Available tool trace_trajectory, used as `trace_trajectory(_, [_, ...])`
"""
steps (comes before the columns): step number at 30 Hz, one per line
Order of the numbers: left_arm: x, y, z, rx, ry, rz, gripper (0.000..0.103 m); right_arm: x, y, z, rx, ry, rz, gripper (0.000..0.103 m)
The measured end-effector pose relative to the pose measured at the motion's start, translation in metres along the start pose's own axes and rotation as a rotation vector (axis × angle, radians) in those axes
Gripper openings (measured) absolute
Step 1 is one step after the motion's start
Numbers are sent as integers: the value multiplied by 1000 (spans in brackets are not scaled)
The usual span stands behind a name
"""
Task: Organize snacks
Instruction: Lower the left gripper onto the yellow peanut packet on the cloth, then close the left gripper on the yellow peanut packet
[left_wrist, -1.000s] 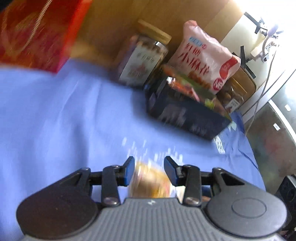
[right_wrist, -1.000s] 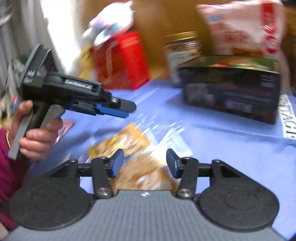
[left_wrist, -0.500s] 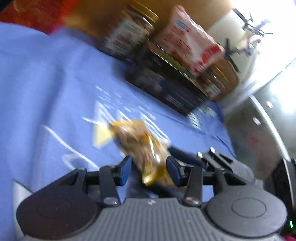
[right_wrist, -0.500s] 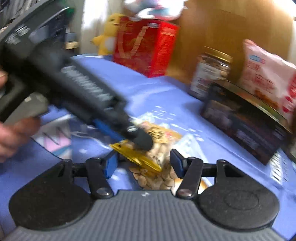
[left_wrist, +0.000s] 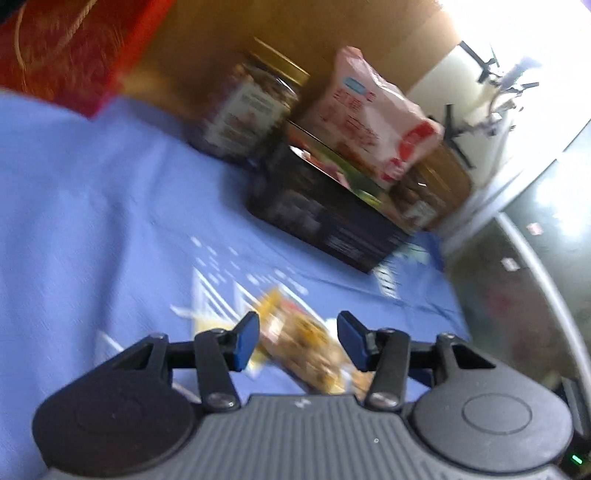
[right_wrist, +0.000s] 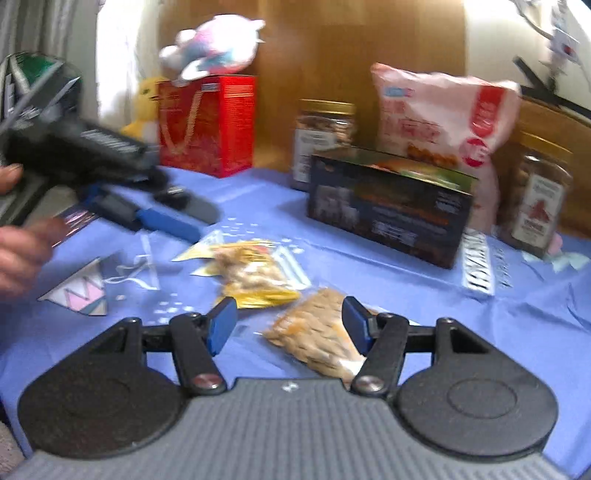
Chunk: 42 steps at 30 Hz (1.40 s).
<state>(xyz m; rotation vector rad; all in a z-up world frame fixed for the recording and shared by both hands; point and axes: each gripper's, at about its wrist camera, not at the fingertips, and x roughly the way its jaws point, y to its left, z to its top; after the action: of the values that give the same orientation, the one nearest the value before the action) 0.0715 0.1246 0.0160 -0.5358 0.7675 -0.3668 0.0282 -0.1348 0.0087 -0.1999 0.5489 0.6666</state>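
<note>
With both the left gripper and right gripper gaping empty-jawed, a hurried grab could crush the crinkly yellow nut packet or the clear seed pouch.

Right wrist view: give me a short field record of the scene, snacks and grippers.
surface: blue printed cloth
loose snacks: yellow-edged clear nut packet; clear seed packet, both flat on cloth
seed packet: between open right gripper fingers, not clamped
left gripper: open, above cloth, holding nothing
back row: red gift bag, gold-lidded jar, dark box, pink bag
</note>
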Motion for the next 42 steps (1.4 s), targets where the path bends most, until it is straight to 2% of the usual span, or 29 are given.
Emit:
trace_trajectory(6, [31,-4,16,59,16,51,54,16,28,2,-44,68,78,63])
trace_trajectory(9, [48,-1,14,45,62,37,54,26,29,3,-67,86,39,58])
trace_trajectory(12, [47,-4,6,68,54,25,52,30,18,5,-57,72,-32,58])
trace_trajectory(15, [44,-6,-2,56,65,-13,52,32,5,5,-19,66,-55,58])
trace_trajectory(21, [42,-6,-16,-10,92,-107,54,29,6,-2,-45,38,-85,59])
trace_trajectory(26, [41,-10,-19,1,82,-97,54,31,7,0,-51,38,-95,60])
trace_trajectory(27, [40,-10,-19,-5,82,-97,53,30,9,-1,-51,36,-95,58])
trace_trajectory(28, [40,-11,-20,-10,83,-97,53,29,10,-1,-55,33,-93,52])
trace_trajectory(34, [33,-16,-24,-5,72,-93,49,23,15,-1,-68,-15,-103,41])
trace_trajectory(39, [22,-19,-22,0,37,-111,49,16,12,3,-39,-74,-94,40])
trace_trajectory(42, [22,-18,-21,6,35,-103,49,19,13,3,-43,-69,-92,40])
